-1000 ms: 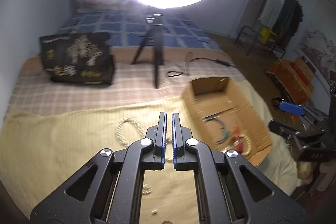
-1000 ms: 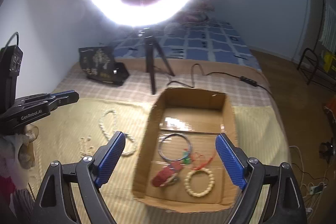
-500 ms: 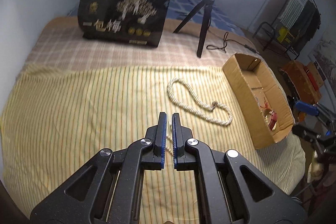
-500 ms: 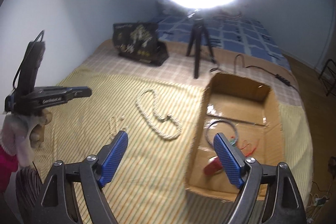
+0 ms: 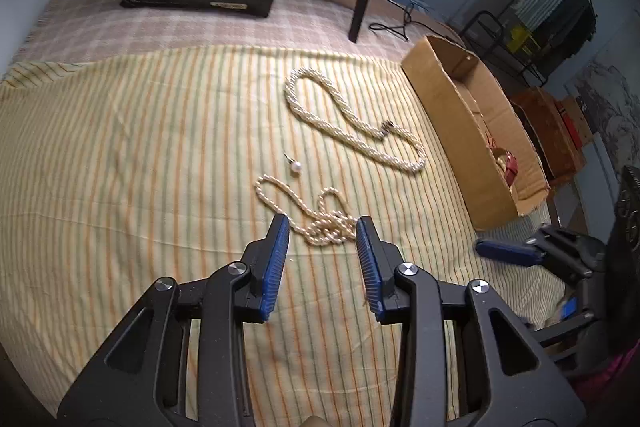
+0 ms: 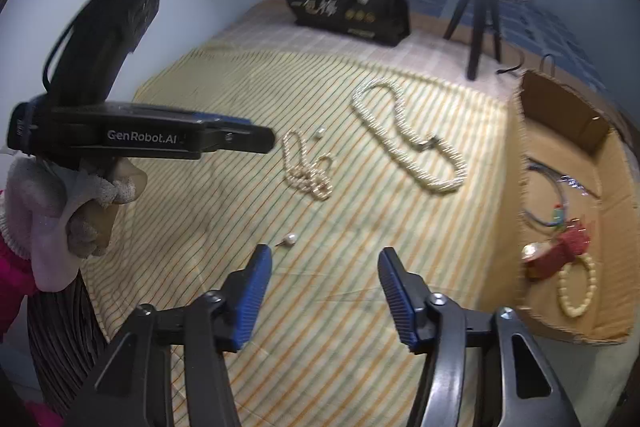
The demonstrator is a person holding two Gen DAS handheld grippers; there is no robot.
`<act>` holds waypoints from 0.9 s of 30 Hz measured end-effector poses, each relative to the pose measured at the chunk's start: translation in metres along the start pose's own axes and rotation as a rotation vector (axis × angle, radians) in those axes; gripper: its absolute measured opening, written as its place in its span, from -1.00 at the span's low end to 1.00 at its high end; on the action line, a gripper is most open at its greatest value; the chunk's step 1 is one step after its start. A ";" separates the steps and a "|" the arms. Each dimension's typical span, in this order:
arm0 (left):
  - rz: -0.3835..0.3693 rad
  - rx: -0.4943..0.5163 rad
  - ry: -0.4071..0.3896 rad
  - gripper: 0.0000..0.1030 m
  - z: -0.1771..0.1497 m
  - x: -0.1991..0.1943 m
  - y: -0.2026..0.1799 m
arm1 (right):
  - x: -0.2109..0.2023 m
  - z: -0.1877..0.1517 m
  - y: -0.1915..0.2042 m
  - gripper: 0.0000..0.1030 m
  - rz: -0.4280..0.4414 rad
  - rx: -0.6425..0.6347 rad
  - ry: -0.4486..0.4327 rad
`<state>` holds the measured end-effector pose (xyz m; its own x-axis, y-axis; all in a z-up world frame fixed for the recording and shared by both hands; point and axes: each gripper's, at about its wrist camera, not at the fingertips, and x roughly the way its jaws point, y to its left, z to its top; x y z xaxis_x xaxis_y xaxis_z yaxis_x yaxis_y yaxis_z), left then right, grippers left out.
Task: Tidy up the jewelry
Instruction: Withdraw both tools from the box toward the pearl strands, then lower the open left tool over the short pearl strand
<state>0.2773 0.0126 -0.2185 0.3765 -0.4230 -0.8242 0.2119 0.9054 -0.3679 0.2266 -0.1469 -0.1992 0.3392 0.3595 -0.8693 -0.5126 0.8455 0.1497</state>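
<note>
Fingers: left gripper (image 5: 322, 223) spread wide, empty | right gripper (image 6: 324, 259) wide, empty | thin pearl strand (image 5: 310, 211) bunched just ahead between left tips, long axis running away-left | left nearer | cardboard box (image 5: 452, 119) far right.

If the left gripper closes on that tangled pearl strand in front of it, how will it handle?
The small pearl strand lies loosely coiled on the striped cloth, so it will probably hang limp and swing. Its knotted bunch between the open left gripper should give purchase, though smooth beads may slip.
</note>
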 end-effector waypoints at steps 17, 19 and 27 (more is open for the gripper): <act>0.068 0.070 0.099 -0.33 -0.006 0.051 -0.016 | 0.025 -0.013 0.006 -0.04 0.032 0.005 0.032; 0.094 0.082 0.101 -0.33 -0.006 0.055 -0.018 | 0.028 -0.013 0.005 -0.04 0.032 0.007 0.035; 0.172 0.087 0.069 -0.50 0.001 0.065 -0.017 | 0.037 -0.009 0.009 -0.04 0.031 -0.008 0.040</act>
<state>0.2992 -0.0301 -0.2660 0.3519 -0.2561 -0.9003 0.2281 0.9563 -0.1829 0.2281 -0.1297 -0.2342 0.2913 0.3688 -0.8827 -0.5287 0.8310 0.1728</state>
